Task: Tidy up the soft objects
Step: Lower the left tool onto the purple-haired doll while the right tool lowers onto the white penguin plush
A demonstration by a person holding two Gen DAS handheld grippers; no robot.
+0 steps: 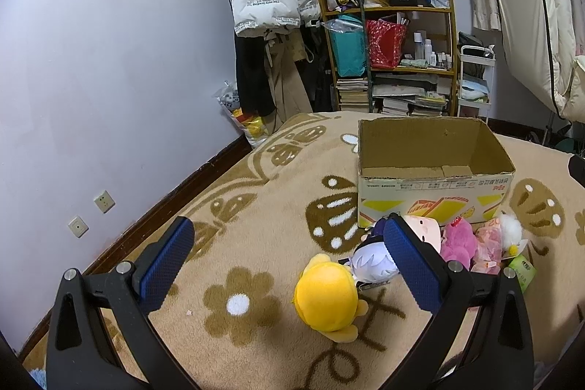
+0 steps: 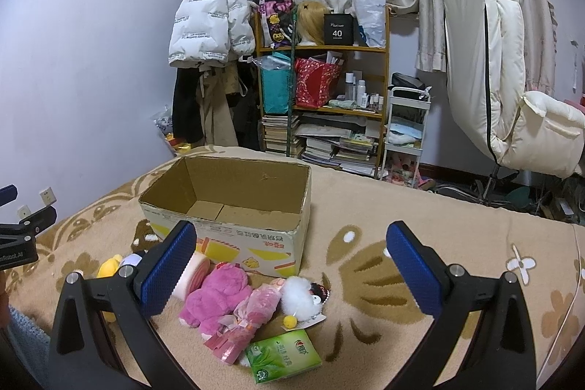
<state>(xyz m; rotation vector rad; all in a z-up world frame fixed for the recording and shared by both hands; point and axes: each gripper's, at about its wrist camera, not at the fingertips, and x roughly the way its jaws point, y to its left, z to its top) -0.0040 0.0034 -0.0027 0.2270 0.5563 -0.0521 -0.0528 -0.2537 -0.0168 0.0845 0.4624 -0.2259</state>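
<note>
Left gripper (image 1: 289, 238) gaping wide, holding nothing; right gripper (image 2: 290, 240) likewise. Best to pinch yellow plush (image 1: 327, 295) mid-body; then lift toward cardboard box (image 1: 431, 185) at one o'clock.

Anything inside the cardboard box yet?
The cardboard box shows only bare bottom flaps; no toy inside. Its near wall hides the front strip of the floor. The toys lie outside, in front of it.

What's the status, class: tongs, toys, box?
Left tongs and right tongs open, empty. Plush toys piled before empty cardboard box. Nothing blocking.
</note>
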